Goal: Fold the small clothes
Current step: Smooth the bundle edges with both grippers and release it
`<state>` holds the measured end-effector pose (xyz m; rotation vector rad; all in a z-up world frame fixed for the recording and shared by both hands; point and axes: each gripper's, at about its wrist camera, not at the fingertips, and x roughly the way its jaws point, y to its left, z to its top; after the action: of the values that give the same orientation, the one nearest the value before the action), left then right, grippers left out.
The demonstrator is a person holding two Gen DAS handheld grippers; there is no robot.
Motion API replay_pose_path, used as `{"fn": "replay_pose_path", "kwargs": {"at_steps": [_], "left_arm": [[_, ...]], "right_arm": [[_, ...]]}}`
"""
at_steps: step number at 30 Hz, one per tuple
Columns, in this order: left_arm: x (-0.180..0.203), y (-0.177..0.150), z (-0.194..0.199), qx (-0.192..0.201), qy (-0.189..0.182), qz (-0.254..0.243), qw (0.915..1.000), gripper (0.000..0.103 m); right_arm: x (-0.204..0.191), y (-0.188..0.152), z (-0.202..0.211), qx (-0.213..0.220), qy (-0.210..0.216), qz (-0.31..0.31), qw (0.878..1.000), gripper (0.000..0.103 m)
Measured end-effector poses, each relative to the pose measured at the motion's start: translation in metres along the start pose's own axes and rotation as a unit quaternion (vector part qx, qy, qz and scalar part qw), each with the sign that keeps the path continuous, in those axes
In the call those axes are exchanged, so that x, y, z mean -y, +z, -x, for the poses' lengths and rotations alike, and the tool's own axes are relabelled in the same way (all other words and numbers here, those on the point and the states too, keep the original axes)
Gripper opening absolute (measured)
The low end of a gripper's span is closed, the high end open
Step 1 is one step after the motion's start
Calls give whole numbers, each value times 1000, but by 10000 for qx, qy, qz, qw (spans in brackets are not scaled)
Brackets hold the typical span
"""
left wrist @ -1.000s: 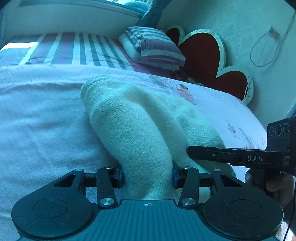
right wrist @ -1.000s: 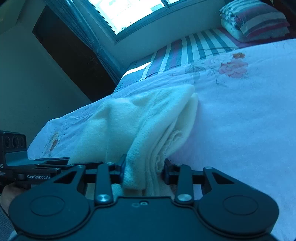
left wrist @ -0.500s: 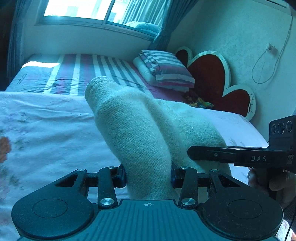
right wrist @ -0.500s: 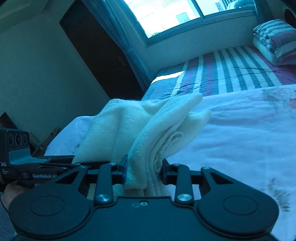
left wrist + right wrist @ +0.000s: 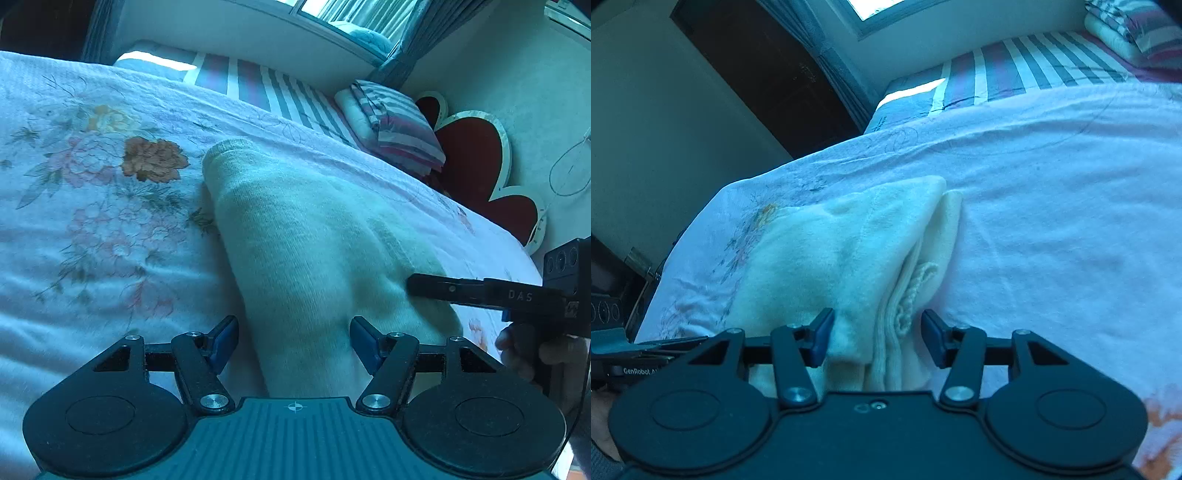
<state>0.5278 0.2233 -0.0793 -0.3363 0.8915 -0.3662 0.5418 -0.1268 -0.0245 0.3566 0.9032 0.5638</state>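
Straddling the near end of the cream garment [image 5: 306,236], the left gripper [image 5: 293,345] has its blue pads spread, a sliver of gap showing on each side of the cloth, so it pinches nothing. In its own view the right gripper [image 5: 873,338] is spread too, its pads standing off the stacked edges of the same garment [image 5: 846,254], whose layered hems and a curl of ribbing face the lens.

Outward from the tools, the garment lies on the floral bedspread [image 5: 92,206] as a folded bundle. Its long axis runs from the bottom centre of the left wrist frame up toward the upper middle, ending in a rounded fold. It sits straight ahead of both tools, between the pads of each (neither is clearly the nearer). Any next grip or press, I judge, would turn on that lengthwise lie: the tools hold the near short end, the fold is at the far end.

At the right edge of the left wrist frame the other tool's finger reaches in flat against the cloth. Beyond, a striped folded quilt [image 5: 391,122] and a red heart-shaped headboard [image 5: 476,166] fill the upper right.

The garment's nearest edge is hidden under both gripper bodies, its far side is out of sight, and what kind of garment it is cannot be told.
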Motion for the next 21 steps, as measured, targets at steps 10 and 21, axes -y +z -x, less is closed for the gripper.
{"fn": "replay_pose_path", "kwargs": {"at_steps": [10, 21], "left_arm": [[12, -31, 31, 293, 120, 126, 9994, 67], [22, -37, 44, 737, 566, -124, 9956, 67]], "right_arm": [[-21, -26, 22, 102, -708, 486, 9963, 37], [-37, -51, 50, 486, -766, 560, 9943, 31]]}}
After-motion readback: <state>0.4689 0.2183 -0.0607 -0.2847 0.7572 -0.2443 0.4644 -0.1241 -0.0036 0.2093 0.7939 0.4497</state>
